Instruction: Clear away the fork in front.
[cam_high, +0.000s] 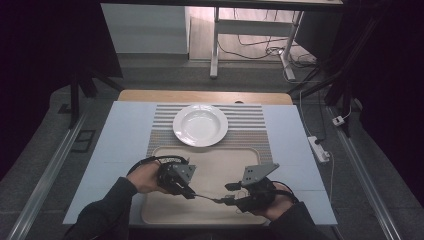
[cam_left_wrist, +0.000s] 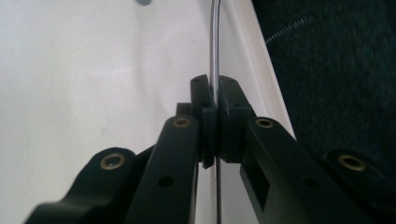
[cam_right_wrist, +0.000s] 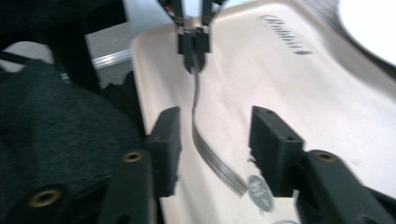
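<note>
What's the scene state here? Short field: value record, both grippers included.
left gripper: jaws shut on the fork's handle
right gripper: jaws open, one on each side of the fork's tines, not closed on them
fork: metal, over the tray, spanning from one gripper to the other
tray: beige, near edge of the table, under both grippers
plate: white, empty, on the striped placemat beyond the tray
table: light blue top
</note>
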